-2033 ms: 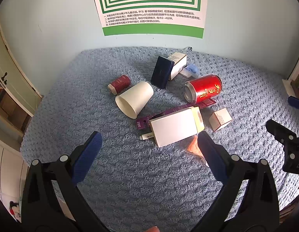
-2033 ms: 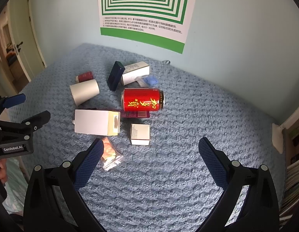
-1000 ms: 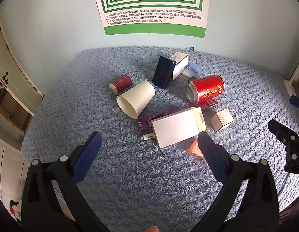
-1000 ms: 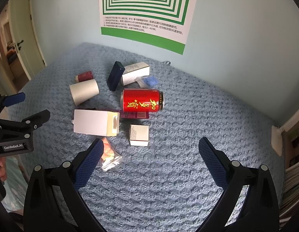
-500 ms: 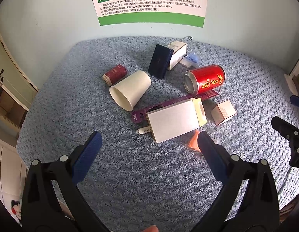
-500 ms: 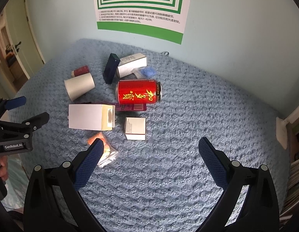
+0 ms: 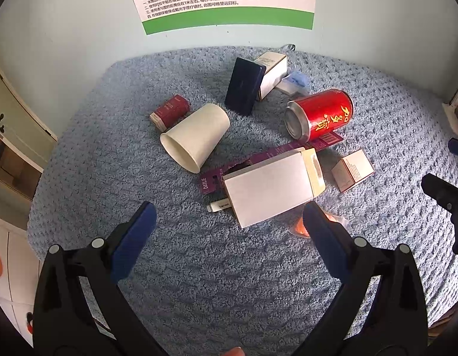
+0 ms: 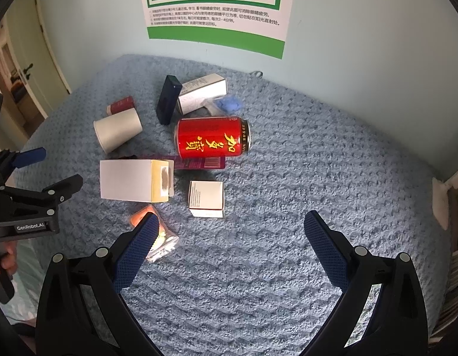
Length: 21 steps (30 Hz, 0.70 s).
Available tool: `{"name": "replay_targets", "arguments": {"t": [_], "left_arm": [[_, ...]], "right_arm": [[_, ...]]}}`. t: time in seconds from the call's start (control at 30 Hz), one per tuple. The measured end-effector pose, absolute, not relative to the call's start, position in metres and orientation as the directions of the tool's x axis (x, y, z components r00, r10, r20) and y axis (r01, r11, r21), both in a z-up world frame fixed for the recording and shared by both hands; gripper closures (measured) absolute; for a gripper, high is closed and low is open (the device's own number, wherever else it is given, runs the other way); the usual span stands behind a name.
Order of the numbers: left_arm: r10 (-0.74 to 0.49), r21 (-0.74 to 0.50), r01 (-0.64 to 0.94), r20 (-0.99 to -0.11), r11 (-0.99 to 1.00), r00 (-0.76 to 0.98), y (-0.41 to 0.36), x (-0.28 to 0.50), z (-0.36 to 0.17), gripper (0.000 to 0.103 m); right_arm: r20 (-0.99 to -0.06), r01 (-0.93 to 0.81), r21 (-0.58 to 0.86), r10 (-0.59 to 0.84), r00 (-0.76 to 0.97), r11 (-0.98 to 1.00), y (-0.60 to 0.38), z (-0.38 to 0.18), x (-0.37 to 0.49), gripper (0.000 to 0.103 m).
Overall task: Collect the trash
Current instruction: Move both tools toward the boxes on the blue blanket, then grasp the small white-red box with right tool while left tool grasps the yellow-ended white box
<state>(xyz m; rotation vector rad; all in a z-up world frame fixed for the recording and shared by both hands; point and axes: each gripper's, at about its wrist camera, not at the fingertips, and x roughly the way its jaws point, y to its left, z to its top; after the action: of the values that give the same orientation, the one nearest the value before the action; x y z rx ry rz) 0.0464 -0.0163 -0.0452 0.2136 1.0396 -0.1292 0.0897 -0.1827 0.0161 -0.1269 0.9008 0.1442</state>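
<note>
Lying on the blue towel (image 8: 303, 178), the red can (image 8: 212, 137), paper cup (image 7: 196, 139) and white box (image 7: 271, 195) are not yet picked up, and both the left hand-held gripper (image 7: 226, 216) and right hand-held gripper (image 8: 230, 225) are held spread wide, with nothing held.

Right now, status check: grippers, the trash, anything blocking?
Left gripper open, empty. Right gripper open, empty. Red can, paper cup, white carton and small boxes loose on the blue towel. Nothing picked up; nothing blocking.
</note>
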Motion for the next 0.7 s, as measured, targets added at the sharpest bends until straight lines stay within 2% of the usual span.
{"name": "replay_targets", "arguments": {"t": [0.37, 0.7], "left_arm": [[-0.001, 0.132, 0.269, -0.897, 0.954, 0.442, -0.028, 0.066, -0.074, 0.006], [-0.050, 0.070, 0.314, -0.933, 0.947, 0.357, -0.036, 0.092, -0.106, 0.007]], "right_arm": [[-0.817, -0.201, -0.019, 0.101, 0.568, 0.979, -0.183, -0.005, 0.112, 0.006], [-0.848, -0.235, 0.023, 0.143, 0.510, 0.972, -0.176, -0.033, 0.137, 0.007]]}}
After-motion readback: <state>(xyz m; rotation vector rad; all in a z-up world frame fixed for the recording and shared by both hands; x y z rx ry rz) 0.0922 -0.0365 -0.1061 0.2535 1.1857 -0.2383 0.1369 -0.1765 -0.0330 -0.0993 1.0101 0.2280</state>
